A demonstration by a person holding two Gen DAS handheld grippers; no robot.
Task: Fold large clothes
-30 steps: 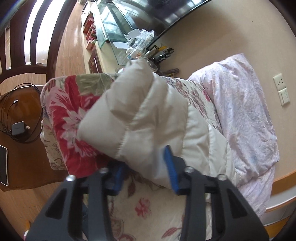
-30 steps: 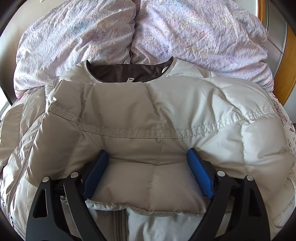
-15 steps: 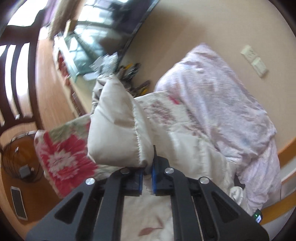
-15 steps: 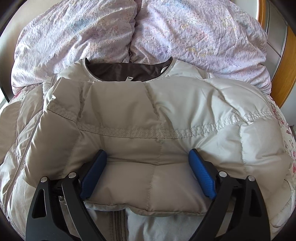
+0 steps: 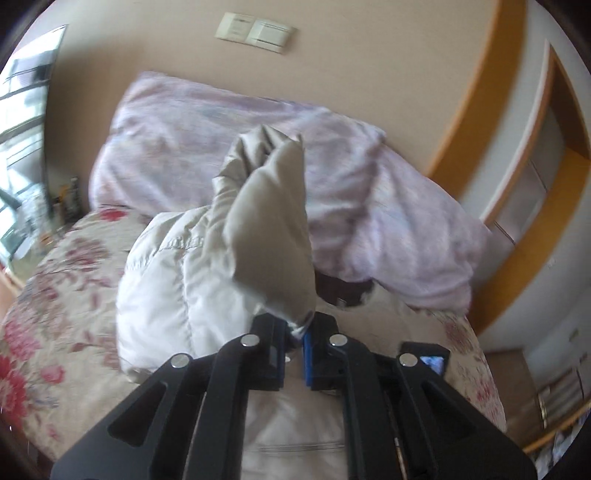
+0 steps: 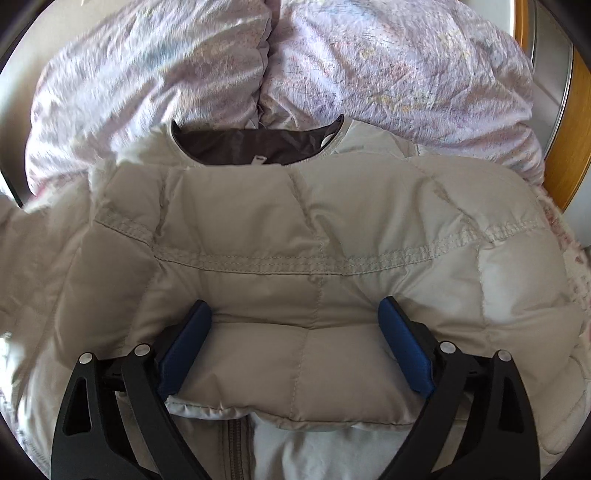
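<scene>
Left tool [image 5: 294,341] is clenching the raised sleeve cuff [image 5: 271,236] of the beige down jacket [image 6: 295,258] lying on the bed [image 5: 55,295], while right tool [image 6: 295,343] is resting wide open, straddling a folded sleeve [image 6: 295,369].

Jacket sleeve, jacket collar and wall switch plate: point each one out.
jacket sleeve [image 5: 271,236]: left wrist view, on the raised sleeve's shaded face.
jacket collar [image 6: 255,146]: right wrist view, on the dark lining inside the neck opening.
wall switch plate [image 5: 255,32]: left wrist view, between its two panels.
</scene>
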